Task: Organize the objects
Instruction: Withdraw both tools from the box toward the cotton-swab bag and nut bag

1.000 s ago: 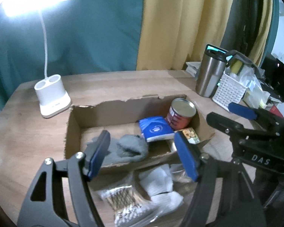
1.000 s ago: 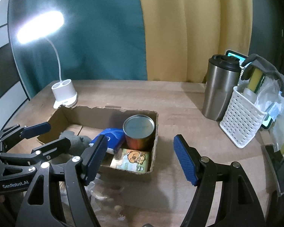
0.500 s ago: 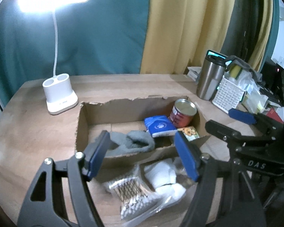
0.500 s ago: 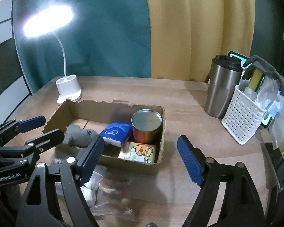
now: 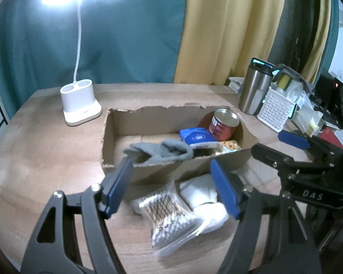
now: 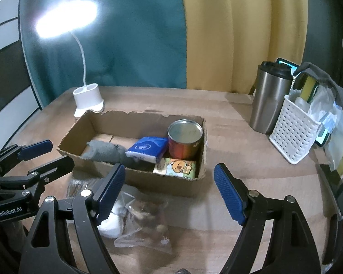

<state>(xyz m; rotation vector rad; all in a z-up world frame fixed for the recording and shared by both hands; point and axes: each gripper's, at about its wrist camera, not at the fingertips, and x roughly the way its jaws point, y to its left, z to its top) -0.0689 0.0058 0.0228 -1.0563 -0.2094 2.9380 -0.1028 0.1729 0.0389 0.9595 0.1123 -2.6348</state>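
Evidently both tongs were held wide open and empty, poised above the counter (image 6: 228, 123) short of the box, presumably so a next item could be chosen. Left tongs (image 5: 171, 189) were hung over the cotton swab bag (image 5: 171, 217), which was lying on the counter just in front of the cardboard box (image 5: 116, 123), touching the white cotton pad pack (image 5: 203, 194). Right tongs (image 6: 169, 194) were aimed at the box front, with a clear bag of small brown items (image 6: 148, 226) below, contents too blurred to name.

Already packed in the box: tin can (image 6: 185, 139) upright in the far right corner, tissue pack (image 6: 146, 148) leaned against it, cartoon-printed packet (image 6: 176, 167) flat in front, grey sock (image 6: 103, 153) slumped left of those. Left part of the box was left bare, likely room for the loose bags.

Desk lamp (image 5: 80, 102), steel tumbler (image 6: 269, 98) and white basket (image 6: 292, 132) were set well apart, apparently not part of the sort.
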